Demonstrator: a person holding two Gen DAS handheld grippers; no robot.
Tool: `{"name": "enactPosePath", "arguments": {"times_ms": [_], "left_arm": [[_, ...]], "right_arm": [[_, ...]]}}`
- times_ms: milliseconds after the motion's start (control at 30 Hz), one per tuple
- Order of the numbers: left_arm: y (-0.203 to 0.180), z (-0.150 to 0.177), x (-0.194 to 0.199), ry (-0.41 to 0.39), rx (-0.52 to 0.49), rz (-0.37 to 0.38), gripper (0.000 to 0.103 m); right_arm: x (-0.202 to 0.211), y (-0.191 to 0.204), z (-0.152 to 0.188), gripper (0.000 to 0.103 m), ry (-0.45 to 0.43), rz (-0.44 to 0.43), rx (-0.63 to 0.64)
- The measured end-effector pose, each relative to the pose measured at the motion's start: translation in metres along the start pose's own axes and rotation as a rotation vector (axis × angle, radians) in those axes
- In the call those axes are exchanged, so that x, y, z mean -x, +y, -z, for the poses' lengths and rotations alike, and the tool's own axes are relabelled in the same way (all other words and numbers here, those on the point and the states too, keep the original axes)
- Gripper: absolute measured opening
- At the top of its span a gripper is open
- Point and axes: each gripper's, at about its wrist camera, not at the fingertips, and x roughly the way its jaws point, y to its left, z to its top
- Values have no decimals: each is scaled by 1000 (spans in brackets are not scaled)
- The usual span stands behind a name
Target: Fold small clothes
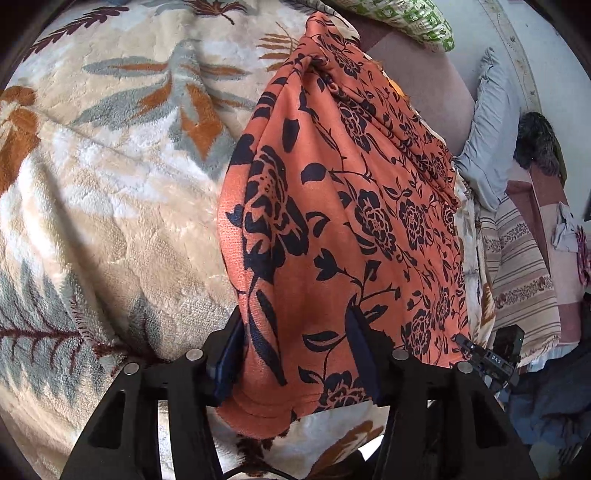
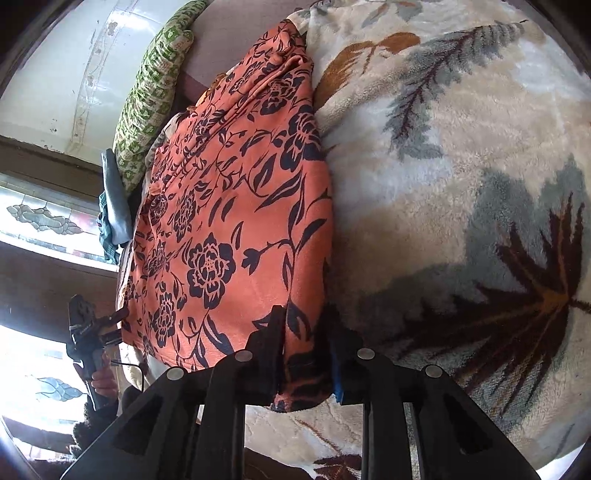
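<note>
An orange cloth with a dark floral print [image 1: 332, 206] lies in a long strip on a plush leaf-patterned blanket [image 1: 110, 184]. My left gripper [image 1: 295, 314] has a thick bunched corner of this cloth filling the gap between its jaws, touching both pads. In the right wrist view the same cloth [image 2: 229, 221] runs away from me, and my right gripper [image 2: 304, 317] is shut narrowly on its near corner. Each view shows the other gripper at the opposite near corner: the right gripper [image 1: 480, 354] and the left gripper [image 2: 107, 325], held by a hand [image 2: 103, 380].
The blanket [image 2: 461, 147] spreads wide beside the cloth. A green patterned pillow [image 1: 413, 22] and a grey-blue garment [image 1: 487, 147] lie at the far end by the wall. A striped cloth [image 1: 524, 280] hangs past the bed's edge.
</note>
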Motion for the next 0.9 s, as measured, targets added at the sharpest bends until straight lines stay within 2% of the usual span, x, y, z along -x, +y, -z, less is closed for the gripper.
{"name": "enactPosePath", "arguments": {"times_ms": [100, 133, 167, 200, 233, 267, 333, 467, 567, 733, 900], "left_arm": [[9, -2, -1, -3, 22, 30, 47], [10, -2, -2, -5, 26, 32, 44], [11, -2, -2, -5, 25, 26, 34], [12, -1, -2, -3, 25, 26, 27], [12, 0, -3, 11, 29, 48, 13], [12, 1, -5, 29, 36, 79, 11], [8, 2, 1, 22, 28, 111, 10], [-9, -4, 17, -44, -13, 188, 10], [-16, -17, 22, -74, 5, 257, 10], [-25, -42, 22, -122, 29, 330, 10], [-25, -74, 14, -166, 62, 362, 10]], "right_arm": [[0, -8, -1, 22, 5, -37, -37], [0, -7, -1, 20, 1, -33, -34], [0, -4, -1, 20, -2, -22, -19], [1, 1, 0, 15, -5, -20, 7], [3, 7, 2, 8, -7, -21, 36], [4, 13, 4, 8, -14, -20, 58], [11, 17, 6, 8, -40, -72, 52], [21, 17, 7, 8, -88, -184, -3], [21, 15, 0, 8, -109, -266, -47], [26, 25, -23, 8, -177, -392, -90], [28, 35, -61, 8, -248, -458, -109]]}}
